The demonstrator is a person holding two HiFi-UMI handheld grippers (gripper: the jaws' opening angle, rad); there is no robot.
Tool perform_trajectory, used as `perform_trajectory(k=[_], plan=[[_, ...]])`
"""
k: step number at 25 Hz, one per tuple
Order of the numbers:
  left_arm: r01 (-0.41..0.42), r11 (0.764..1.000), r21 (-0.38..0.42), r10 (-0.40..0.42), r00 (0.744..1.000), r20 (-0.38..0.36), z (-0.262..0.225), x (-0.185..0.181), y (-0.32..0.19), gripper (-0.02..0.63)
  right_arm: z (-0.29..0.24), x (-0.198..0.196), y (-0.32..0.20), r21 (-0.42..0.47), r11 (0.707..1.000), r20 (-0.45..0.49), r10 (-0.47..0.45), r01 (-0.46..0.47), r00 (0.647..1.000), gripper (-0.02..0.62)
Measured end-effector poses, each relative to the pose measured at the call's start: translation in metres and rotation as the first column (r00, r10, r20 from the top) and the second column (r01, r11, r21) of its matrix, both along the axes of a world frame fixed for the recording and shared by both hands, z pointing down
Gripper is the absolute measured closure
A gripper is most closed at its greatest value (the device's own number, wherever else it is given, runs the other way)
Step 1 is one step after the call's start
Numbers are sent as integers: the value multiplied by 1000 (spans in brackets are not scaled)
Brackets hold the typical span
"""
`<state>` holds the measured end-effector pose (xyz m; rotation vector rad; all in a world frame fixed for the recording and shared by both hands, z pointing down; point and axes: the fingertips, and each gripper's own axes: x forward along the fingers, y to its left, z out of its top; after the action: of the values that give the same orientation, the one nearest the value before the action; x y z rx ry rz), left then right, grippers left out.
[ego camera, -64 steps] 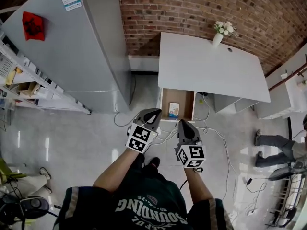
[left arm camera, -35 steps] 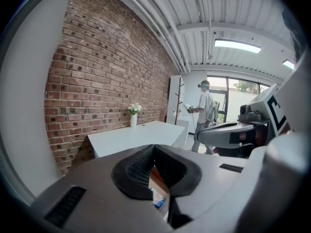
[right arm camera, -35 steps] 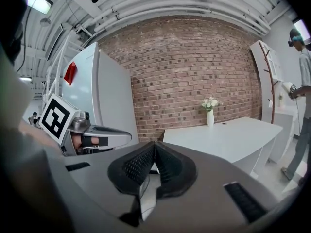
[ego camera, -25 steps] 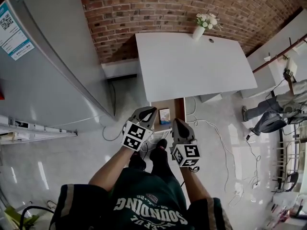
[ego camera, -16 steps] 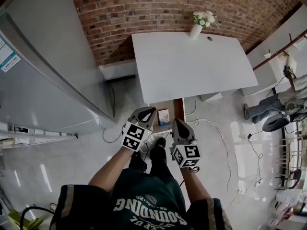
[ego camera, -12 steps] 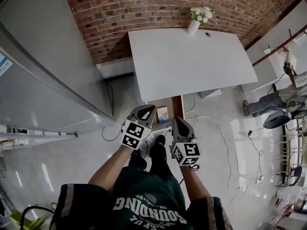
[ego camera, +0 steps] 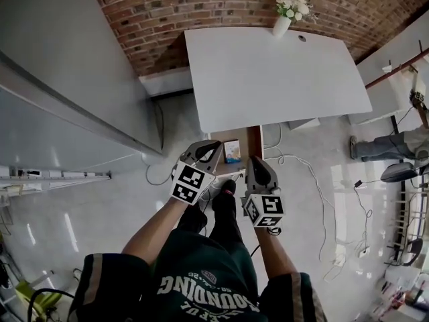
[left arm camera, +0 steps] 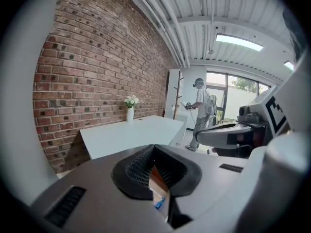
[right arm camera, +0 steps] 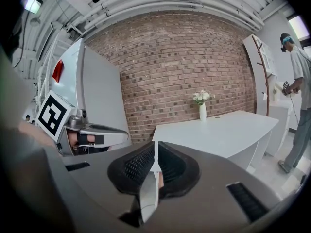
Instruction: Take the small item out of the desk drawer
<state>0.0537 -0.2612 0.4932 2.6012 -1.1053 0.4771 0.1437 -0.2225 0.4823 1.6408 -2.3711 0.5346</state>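
Made out the small item plainly from head view only, in open drawer; lay between left gripper and right gripper, both closed, empty.

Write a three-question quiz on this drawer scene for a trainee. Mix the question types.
1. True or false: the small item lies inside the open drawer of the desk.
2. The vase of flowers stands: A) in the drawer; B) on the desk, at the edge near the brick wall; C) on a chair.
3. What does the right gripper hold?
Key: 1 true; 2 B; 3 nothing, it is shut and empty.
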Motion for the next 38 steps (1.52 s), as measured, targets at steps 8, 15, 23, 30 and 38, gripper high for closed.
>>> perform_trajectory(k=[8,15,23,30,38], plan=[[32,998,-46,-31,999,28,29,-13,6,591,46,-8,-7,-69,997,30,-45,47,999,570],[78,993,-90,-75,996,38,63,-31,16,591,84,-35,-6,-112,987,30,-114,117,993,569],[110,984,-141,-106,994,36,106,-50,30,591,132,-60,2,-163,972,17,-168,169,986,555],[139,973,-185,-136,990,29,125,-56,39,591,168,-72,9,-220,959,39,-174,178,984,450],[157,959,-234,-154,988,33,152,-57,43,591,195,-75,10,-259,948,40,-183,187,982,386]])
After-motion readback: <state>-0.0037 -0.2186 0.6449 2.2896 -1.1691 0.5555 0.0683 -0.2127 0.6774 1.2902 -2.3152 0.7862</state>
